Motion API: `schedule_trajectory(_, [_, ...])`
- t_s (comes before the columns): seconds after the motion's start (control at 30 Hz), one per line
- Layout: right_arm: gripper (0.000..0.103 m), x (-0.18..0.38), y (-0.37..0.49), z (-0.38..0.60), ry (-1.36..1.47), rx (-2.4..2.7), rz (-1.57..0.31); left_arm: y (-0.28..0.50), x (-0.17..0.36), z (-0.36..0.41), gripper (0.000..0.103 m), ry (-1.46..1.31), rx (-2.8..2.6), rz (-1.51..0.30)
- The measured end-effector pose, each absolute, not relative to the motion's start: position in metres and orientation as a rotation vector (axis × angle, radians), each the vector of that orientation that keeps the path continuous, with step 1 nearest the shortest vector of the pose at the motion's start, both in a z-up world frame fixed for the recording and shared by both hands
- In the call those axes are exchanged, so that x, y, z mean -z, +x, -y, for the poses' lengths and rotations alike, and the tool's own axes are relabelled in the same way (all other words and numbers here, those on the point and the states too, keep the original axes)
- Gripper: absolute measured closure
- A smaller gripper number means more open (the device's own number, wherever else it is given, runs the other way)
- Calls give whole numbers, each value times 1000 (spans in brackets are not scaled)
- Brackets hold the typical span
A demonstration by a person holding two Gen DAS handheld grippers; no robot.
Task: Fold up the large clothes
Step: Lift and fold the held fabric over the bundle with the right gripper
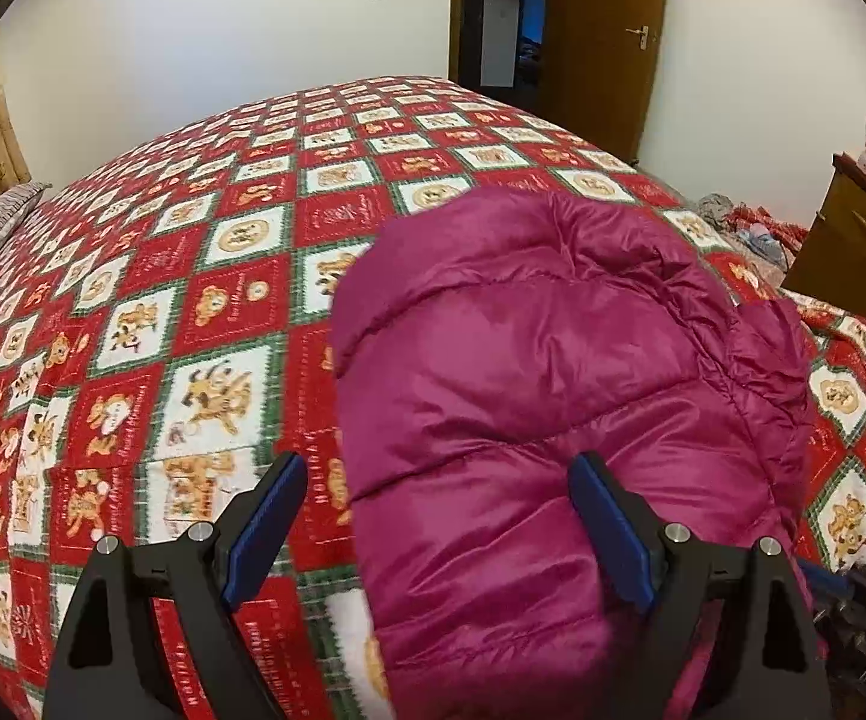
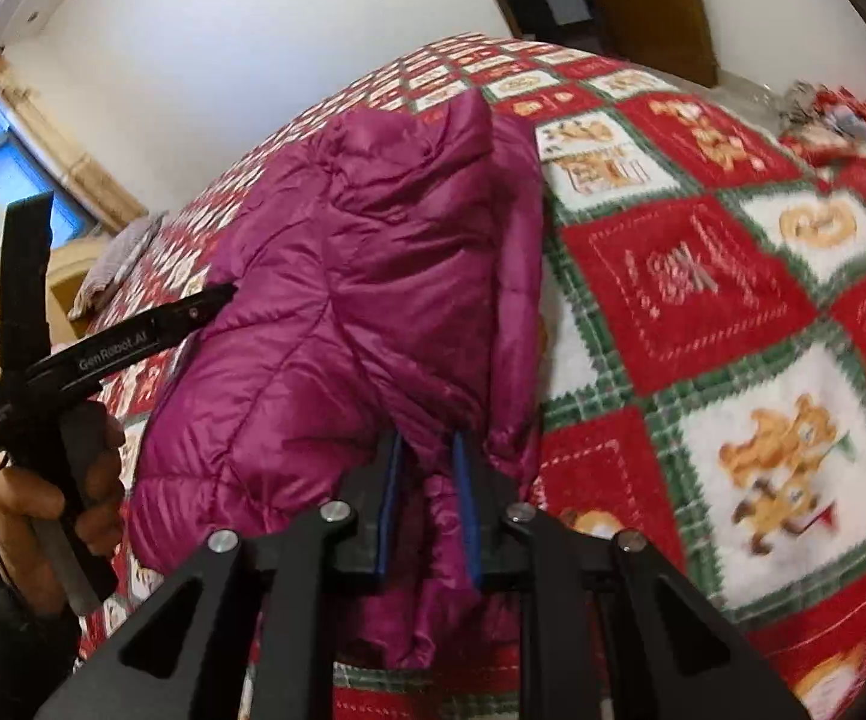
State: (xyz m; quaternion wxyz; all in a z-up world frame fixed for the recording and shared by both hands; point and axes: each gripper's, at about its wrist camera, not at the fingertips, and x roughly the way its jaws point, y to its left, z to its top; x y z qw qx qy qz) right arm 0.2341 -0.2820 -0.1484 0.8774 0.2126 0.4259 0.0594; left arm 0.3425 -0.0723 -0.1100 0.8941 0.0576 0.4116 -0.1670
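Your right gripper (image 2: 426,462) has its blue pads pinched together on a fold of the magenta puffer jacket (image 2: 342,300), which lies bunched on the red, white and green bedspread (image 2: 703,276) and runs from the pads towards 11 o'clock. Your left gripper (image 1: 439,480) hangs with its fingers (image 1: 264,534) wide apart and nothing between them, the jacket's left edge passing below the gap. At 9 o'clock in the right wrist view your left hand (image 2: 54,498) grips that tool's handle, whose black bar reads "GenRobot.AI"; the writing on the bedspread is too blurred to read.
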Motion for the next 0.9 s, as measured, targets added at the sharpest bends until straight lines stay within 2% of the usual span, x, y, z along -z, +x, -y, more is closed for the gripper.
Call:
schedule_trajectory(0.1, [81, 118, 236, 303, 443, -130, -795, 345, 98, 56, 14, 69, 323, -808])
schedule_trajectory(0.2, [68, 96, 255, 314, 391, -96, -739, 359, 96, 47, 14, 2, 322, -818])
schedule_trajectory(0.23, [60, 94, 263, 315, 386, -97, -737, 366, 99, 49, 14, -9, 321, -839])
schedule_trajectory(0.27, [44, 94, 272, 315, 389, -108, -742, 369, 101, 51, 14, -12, 321, -845])
schedule_trajectory(0.33, [34, 100, 290, 315, 399, -103, -752, 376, 110, 54, 14, -27, 306, -871])
schedule_trajectory(0.47, [34, 123, 316, 308, 365, -112, -801, 381, 125, 46, 14, -141, 307, -912])
schedule_trajectory(0.67, [26, 144, 333, 314, 386, -134, -848, 383, 131, 56, 14, -63, 284, -893])
schedule_trajectory(0.9, [24, 155, 334, 311, 371, -175, -852, 385, 137, 52, 10, -38, 295, -885])
